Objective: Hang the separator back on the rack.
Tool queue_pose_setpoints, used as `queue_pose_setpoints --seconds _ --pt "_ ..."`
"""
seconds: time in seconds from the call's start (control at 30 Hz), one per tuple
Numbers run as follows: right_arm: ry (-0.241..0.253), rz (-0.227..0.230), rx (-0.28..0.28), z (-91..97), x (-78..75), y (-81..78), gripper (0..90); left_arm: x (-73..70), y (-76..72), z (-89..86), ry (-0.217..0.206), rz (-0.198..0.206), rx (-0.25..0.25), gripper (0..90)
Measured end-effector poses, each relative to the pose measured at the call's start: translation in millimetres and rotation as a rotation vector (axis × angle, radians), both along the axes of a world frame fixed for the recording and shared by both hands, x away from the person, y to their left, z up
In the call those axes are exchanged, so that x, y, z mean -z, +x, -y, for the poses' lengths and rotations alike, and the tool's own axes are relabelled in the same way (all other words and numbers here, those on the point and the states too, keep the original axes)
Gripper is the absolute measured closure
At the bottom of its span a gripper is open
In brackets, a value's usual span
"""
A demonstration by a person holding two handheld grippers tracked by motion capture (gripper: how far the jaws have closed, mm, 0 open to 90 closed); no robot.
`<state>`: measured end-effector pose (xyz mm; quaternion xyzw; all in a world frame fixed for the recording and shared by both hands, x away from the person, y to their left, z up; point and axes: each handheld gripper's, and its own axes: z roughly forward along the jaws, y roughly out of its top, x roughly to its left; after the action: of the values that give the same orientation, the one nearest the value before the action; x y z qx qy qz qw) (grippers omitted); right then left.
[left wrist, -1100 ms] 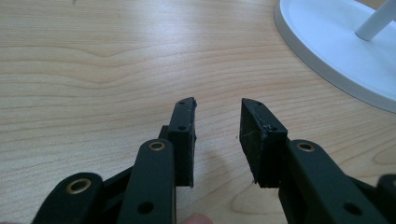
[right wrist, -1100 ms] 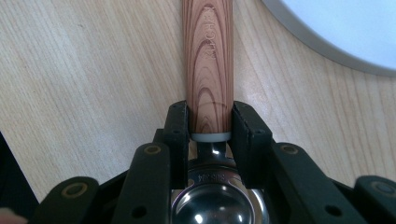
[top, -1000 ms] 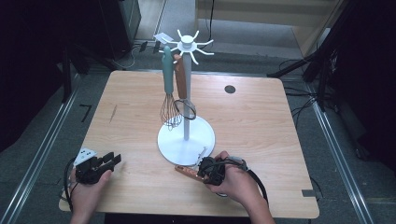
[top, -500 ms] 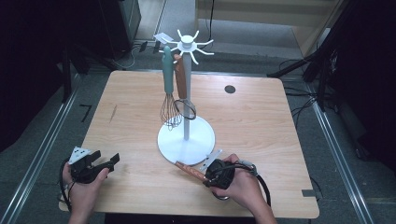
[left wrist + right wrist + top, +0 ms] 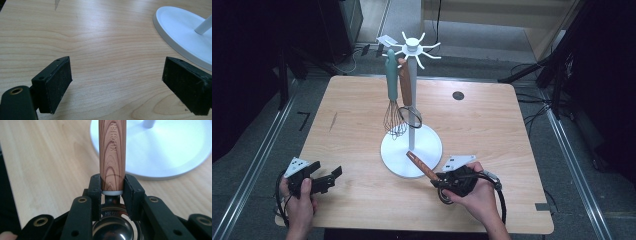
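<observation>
Right tongs point(image 5: 112, 186) clamp a wooden-handled utensil point(image 5: 421, 166) at lower centre, its handle over the white stand point(image 5: 428, 142) base. Left tongs point(image 5: 328, 180), lower left, have just been opening and hold nothing above the counter point(image 5: 100, 50). Step: carrying to hang; next, raise the handle to a free hook.

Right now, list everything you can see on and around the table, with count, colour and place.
table: one, light wood, centre.
rack: one, white, round base mid-table, hooks on top.
whisk: one, teal handle, hanging from rack.
strainer: one, brown handle, hanging beside whisk.
wooden-handled tool: one, brown, metal end, clamped in right gripper, pointing over rack base.
hole: one, dark, table's far right.
left gripper: black, jaws just opened, nothing between.
right gripper: black, near front edge.
</observation>
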<state>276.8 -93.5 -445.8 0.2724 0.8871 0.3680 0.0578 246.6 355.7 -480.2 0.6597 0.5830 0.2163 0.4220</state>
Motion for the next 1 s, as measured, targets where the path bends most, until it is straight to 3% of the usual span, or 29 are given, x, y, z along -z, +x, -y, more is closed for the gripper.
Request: queue_pose_setpoints --seconds 0.37,0.7,1.0 --pt "0.121 0.066 0.124 20.0 -1.8 5.0 71.3 -3.6 -2.2 -3.3 -0.014 0.045 -0.026 9.3" --pt "0.242 0.171 0.277 37.5 -12.6 2.5 71.3 0.6 1.2 -0.7 0.014 0.028 -0.039 9.4" --pt "0.331 0.26 0.345 44.1 -32.7 -6.0 71.2 2.7 2.3 1.3 0.025 0.019 -0.048 9.4"
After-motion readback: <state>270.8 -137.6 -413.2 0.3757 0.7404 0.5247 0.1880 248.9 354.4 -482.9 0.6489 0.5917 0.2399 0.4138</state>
